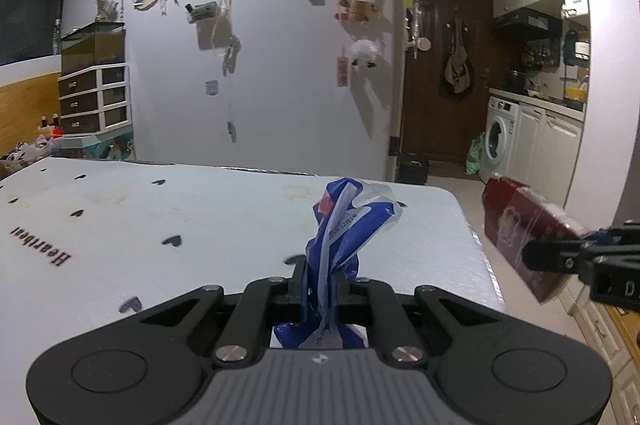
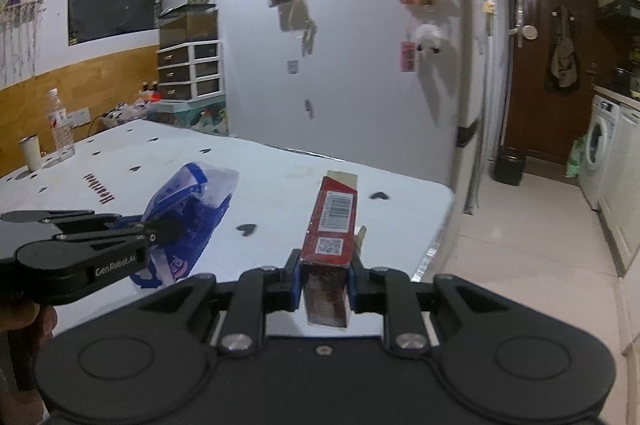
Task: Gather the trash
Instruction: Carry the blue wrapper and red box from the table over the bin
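White walls hung with photos and trinkets closed off the far side of a room where a heart-printed desk (image 1: 200, 209) spread out below, a kitchen corridor opening beyond it. From the left wrist view, the left hand-held gripper (image 1: 320, 285) was pinching a crumpled blue-and-white plastic wrapper (image 1: 344, 225), which stood up between its fingers, lifted clear of the desk straight ahead; off to its right the right hand-held gripper (image 1: 560, 259) held a red carton (image 1: 520, 241) out past the desk's edge, over the floor. From the right wrist view, the right hand-held gripper (image 2: 323, 277) was pressed against both sides of the carton (image 2: 332, 225), which pointed forward along its fingers with barcode up, a hold that likely kept the light box from slipping. To its left the other hand-held gripper (image 2: 168, 225) carried the wrapper (image 2: 188, 213) above the desk. A water bottle (image 2: 60, 125) and a cup (image 2: 30, 153) stood far off to the left. A dark bin (image 2: 509, 165) ahead on the corridor floor looked the probable destination.
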Demonstrator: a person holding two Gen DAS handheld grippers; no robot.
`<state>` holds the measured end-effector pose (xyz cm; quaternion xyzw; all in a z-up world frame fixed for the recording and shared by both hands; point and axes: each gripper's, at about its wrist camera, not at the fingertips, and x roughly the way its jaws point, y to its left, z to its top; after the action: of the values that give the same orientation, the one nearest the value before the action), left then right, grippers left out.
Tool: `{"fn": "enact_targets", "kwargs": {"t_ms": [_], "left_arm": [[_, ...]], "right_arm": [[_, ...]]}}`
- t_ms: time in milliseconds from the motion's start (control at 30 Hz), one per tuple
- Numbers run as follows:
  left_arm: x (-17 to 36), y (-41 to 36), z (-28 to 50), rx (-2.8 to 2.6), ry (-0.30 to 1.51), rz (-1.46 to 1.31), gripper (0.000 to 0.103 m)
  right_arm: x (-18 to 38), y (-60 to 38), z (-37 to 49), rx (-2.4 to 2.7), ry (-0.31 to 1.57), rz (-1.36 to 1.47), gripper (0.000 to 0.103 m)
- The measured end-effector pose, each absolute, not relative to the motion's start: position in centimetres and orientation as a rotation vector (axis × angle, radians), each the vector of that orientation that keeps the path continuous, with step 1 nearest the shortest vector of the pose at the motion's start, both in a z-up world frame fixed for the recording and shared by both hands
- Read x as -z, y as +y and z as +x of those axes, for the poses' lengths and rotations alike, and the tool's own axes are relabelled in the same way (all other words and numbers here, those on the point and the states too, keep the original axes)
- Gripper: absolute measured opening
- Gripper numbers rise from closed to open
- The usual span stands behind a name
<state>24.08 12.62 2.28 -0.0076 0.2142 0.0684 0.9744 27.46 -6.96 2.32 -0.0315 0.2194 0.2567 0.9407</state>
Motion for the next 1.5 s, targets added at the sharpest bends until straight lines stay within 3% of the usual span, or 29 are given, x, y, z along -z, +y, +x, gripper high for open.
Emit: {"fn": "enact_targets", "kwargs": {"t_ms": [800, 1500], "left_arm": [[-1.9, -3.2, 21.7, 0.107, 0.488, 0.084, 0.011], [5.4, -12.4, 26.5, 0.271, 0.687, 0.127, 0.011]], "right_arm": [[-0.6, -21.2, 21.0, -0.285, 0.478, -0.057, 0.022], [7.3, -29.9, 21.8, -0.126, 0.609, 0.039, 0.022]]}}
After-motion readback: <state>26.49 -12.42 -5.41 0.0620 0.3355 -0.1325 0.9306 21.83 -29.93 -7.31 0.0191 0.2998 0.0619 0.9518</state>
